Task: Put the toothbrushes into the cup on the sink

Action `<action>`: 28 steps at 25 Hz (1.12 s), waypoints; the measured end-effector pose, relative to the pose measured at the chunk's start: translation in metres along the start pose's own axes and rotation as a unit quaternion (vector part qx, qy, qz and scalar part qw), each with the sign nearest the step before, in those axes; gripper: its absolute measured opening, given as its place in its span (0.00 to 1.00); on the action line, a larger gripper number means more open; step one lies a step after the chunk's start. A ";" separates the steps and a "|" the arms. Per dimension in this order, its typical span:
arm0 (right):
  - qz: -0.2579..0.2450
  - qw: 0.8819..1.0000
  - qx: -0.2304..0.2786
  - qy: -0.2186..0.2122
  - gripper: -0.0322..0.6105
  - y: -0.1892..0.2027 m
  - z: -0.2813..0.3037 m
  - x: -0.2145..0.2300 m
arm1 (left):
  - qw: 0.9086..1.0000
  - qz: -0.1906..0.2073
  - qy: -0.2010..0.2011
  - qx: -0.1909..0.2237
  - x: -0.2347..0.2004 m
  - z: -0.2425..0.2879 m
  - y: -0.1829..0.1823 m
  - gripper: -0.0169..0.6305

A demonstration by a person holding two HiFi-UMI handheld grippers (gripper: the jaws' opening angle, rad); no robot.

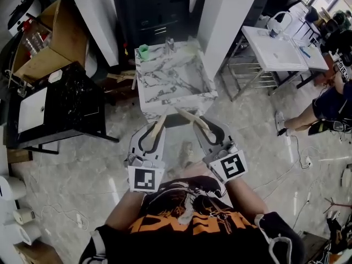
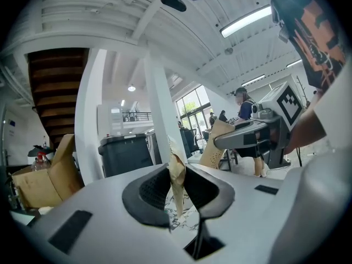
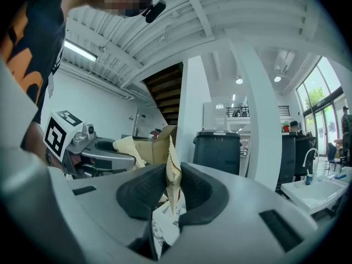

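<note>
black-and-orange printed shirt [image 1: 187, 213] of the person is filling the bottom of the head view. both bare forearms [image 1: 124, 210] are reaching forward from it, side by side. each hand is holding a grey gripper pointing level toward the white marble-patterned sink counter [image 1: 176, 104] ahead.

the left gripper [image 1: 154, 132] is pinching one tan paper-wrapped toothbrush [image 1: 161, 120], its dark fingers [image 2: 148, 194] closed onto the wrapper. the right gripper [image 1: 206, 130] is clamping a second tan paper-wrapped toothbrush [image 1: 187, 114] the same way. the two wrapped ends are sticking out past the fingertips and leaning toward each other, close to the counter's near edge.

that is making two grippers, two toothbrushes, two black-and-white marker cubes [image 1: 146, 179], one counter and one small green cup [image 1: 143, 51]. the cup is standing on the counter's far left corner, well apart from both toothbrushes.

only the head view is showing the cup. each gripper view is showing its own wrapper standing upright between the fingers, the other gripper off to the side, and a dark grey bin [image 2: 125, 153] beyond.
</note>
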State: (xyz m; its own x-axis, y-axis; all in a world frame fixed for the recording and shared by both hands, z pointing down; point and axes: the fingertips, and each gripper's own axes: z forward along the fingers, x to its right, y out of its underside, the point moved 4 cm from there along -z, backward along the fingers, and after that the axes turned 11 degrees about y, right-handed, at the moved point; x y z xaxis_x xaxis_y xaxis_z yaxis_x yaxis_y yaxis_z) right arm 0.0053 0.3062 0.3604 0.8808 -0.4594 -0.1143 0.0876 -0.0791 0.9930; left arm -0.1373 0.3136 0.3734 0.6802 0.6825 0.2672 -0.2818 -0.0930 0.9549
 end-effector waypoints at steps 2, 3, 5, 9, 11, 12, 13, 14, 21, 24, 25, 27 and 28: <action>-0.005 1.000 -0.018 -0.002 0.19 0.010 0.012 0.014 | 1.000 0.006 0.005 -0.006 -0.005 0.016 0.000 0.17; -0.005 1.000 -0.017 -0.003 0.19 0.014 0.019 0.021 | 1.000 0.009 0.006 -0.009 -0.009 0.025 0.001 0.17; 0.005 1.000 -0.001 -0.009 0.19 0.016 0.039 0.034 | 1.000 0.011 0.003 -0.012 -0.018 0.044 0.002 0.17; 0.013 0.999 0.013 -0.034 0.19 0.019 0.081 0.063 | 1.000 0.007 -0.024 -0.016 -0.048 0.084 0.001 0.17; 0.018 0.999 0.019 -0.048 0.19 0.018 0.101 0.083 | 0.999 0.007 -0.036 -0.022 -0.061 0.106 -0.004 0.17; 0.020 0.998 0.022 -0.054 0.19 0.017 0.112 0.094 | 0.999 0.005 -0.042 -0.026 -0.066 0.119 -0.006 0.17; 0.023 0.998 0.026 -0.059 0.19 0.016 0.123 0.105 | 0.998 0.003 -0.047 -0.029 -0.072 0.131 -0.009 0.17; 0.025 0.997 0.031 -0.064 0.19 0.014 0.134 0.115 | 0.998 0.003 -0.051 -0.031 -0.078 0.143 -0.012 0.17; 0.031 0.994 0.034 -0.096 0.19 0.022 0.184 0.160 | 0.996 0.006 -0.077 -0.038 -0.102 0.195 -0.015 0.17; 0.042 0.994 0.033 -0.095 0.19 0.027 0.201 0.175 | 0.996 0.014 -0.075 -0.054 -0.109 0.210 -0.013 0.17; 0.044 0.994 0.029 -0.096 0.19 0.030 0.204 0.178 | 0.995 0.014 -0.075 -0.059 -0.111 0.213 -0.011 0.17; 0.040 0.994 0.013 -0.101 0.19 0.037 0.212 0.181 | 0.995 0.011 -0.078 -0.065 -0.117 0.219 -0.008 0.17; 0.034 0.994 -0.001 -0.104 0.19 0.042 0.216 0.182 | 0.995 0.010 -0.080 -0.064 -0.122 0.222 -0.006 0.17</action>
State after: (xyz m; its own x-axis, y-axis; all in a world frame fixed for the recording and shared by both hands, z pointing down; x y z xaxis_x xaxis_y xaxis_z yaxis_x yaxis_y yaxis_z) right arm 0.0685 0.0281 0.3749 0.7700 -0.6361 -0.0504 0.0320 -0.0405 0.9987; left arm -0.0683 0.0705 0.3639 0.7692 0.5572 0.3127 -0.3732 -0.0053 0.9277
